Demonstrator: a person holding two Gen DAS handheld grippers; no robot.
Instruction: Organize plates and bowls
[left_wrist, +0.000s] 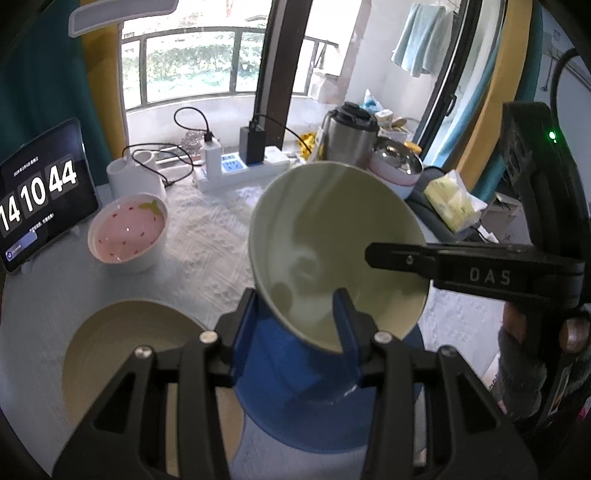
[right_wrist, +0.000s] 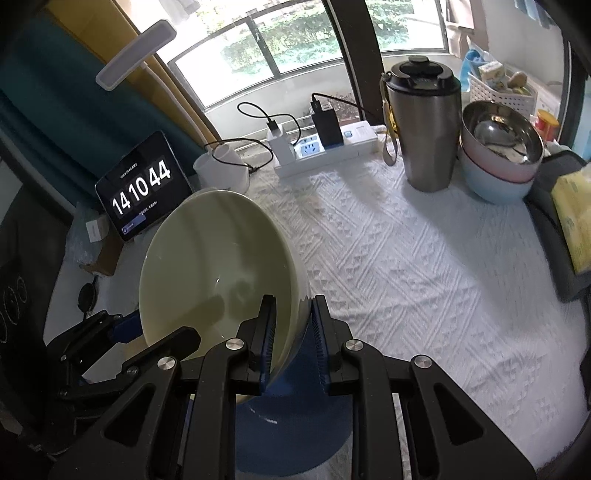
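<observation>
Both grippers, left (left_wrist: 301, 314) and right (right_wrist: 293, 332), clamp one green bowl (left_wrist: 332, 243) mid-carry; next, lower it onto blue plate (left_wrist: 280, 369).

We hold our left gripper (left_wrist: 295, 317) low in the centre of the left wrist view, pointing steeply downward, its jaws part-closed with one finger either side of a bowl's (left_wrist: 332, 251) wall. Our right gripper (right_wrist: 293, 332) sits at lower centre of the right wrist view, angled down as well, its ribbed pads (right_wrist: 266, 332) clamped close on the same bowl's rim. Its finger reaches in from the right of the left view.
</observation>
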